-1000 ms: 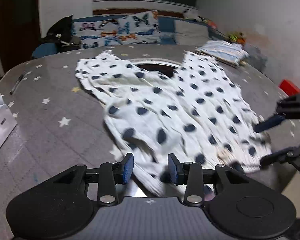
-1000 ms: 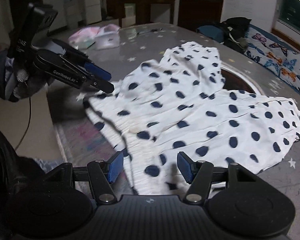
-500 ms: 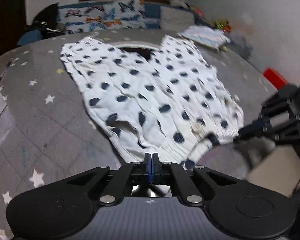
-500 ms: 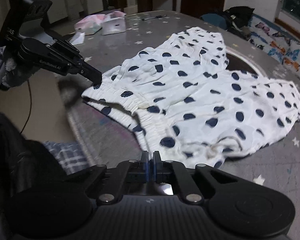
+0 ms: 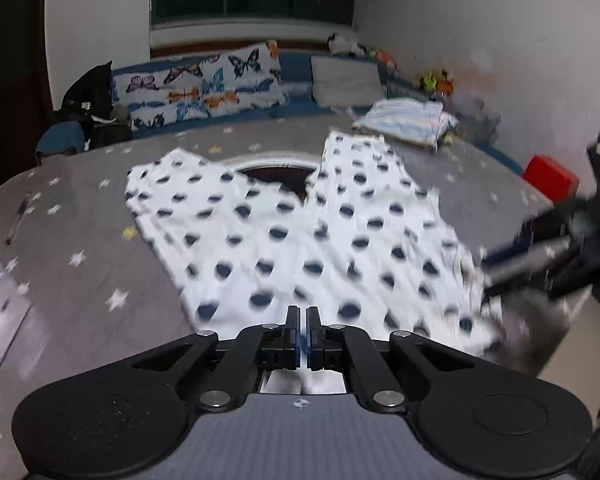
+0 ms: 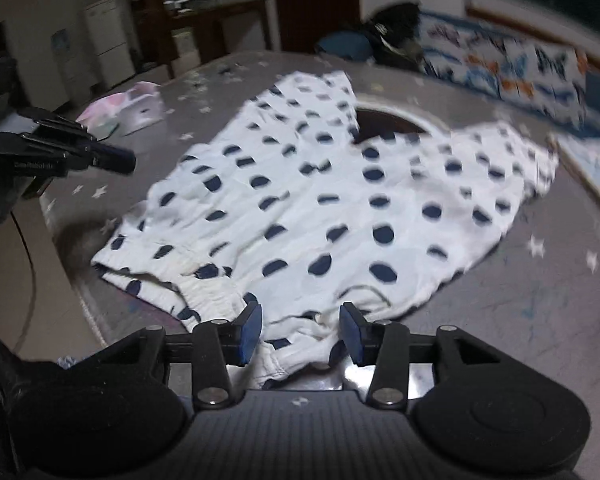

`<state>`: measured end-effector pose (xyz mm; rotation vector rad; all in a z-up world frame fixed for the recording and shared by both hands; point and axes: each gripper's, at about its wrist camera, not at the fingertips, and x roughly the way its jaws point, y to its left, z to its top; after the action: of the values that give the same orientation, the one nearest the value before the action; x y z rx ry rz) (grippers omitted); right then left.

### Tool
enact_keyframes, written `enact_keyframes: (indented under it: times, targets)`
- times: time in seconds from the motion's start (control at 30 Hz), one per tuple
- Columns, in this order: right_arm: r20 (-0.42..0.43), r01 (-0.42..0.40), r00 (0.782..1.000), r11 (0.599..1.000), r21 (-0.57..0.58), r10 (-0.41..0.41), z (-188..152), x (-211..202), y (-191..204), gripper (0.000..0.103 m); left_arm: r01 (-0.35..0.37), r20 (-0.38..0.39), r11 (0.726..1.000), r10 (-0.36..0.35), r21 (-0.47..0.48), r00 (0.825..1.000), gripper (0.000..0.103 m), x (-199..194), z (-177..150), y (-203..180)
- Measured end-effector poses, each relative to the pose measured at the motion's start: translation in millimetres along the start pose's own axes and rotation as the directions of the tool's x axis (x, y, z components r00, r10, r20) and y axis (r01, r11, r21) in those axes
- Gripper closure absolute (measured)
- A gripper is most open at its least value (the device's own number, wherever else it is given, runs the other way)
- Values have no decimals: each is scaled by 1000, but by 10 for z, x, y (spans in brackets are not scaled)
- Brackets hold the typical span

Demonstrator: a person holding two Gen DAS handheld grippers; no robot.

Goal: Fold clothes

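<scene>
White shorts with dark blue dots lie spread on the grey star-patterned table cover, waistband toward me. My left gripper is shut, and white cloth shows just beneath its jaws. In the right wrist view the left gripper hovers above the table to the left of the shorts, and no cloth hangs from it. My right gripper has its jaws opening. The bunched waistband lies between the jaws, with the pads clear of it. In the left wrist view the right gripper is a blur at the shorts' right corner.
A folded striped cloth and a red box sit at the far right. A pen and a white packet lie at the left. Pink items rest on the table's far side. A butterfly-print sofa stands behind.
Both grippers shut at the waistband half a second ago. The right one has opened again and rolled. The left stays shut and has lifted off the cloth's corner. The shorts lie flatter.
</scene>
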<state>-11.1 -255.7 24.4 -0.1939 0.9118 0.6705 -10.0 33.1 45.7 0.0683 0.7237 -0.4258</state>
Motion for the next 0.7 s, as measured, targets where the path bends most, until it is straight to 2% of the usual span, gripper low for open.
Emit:
enact_keyframes:
  times: [0.17, 0.2, 0.23, 0.33, 0.4, 0.57, 0.63, 0.7]
  targets:
    - [-37, 18, 999, 996, 91, -15, -108, 136, -72, 63, 52, 23, 998, -52, 18, 998, 100, 365, 129, -178]
    - [-38, 14, 999, 993, 116, -10, -131, 141, -91, 66, 57, 22, 998, -58, 28, 998, 100, 436, 140, -216]
    - [-36, 7, 999, 990, 141, -2, -165, 138, -101, 76, 61, 17, 997, -62, 37, 998, 100, 503, 146, -248]
    - [-21, -11, 1000, 986, 169, 15, -212, 115, -88, 93, 68, -25, 996, -67, 59, 997, 100, 712, 117, -308]
    - [-17, -9, 1000, 987, 163, 12, -219, 60, -57, 96, 80, -57, 994, -76, 72, 995, 100, 790, 71, -318]
    - [-60, -17, 998, 990, 137, 25, -291, -38, 18, 96, 126, -140, 987, -112, 95, 984, 100, 834, -90, -276]
    - [-71, -23, 997, 991, 128, 32, -316, -61, 29, 88, 138, -146, 982, -119, 130, 982, 100, 777, -118, -272]
    - [-66, -27, 997, 993, 111, 34, -310, -135, 21, 85, 143, -163, 977, -117, 156, 980, 98, 725, -118, -259]
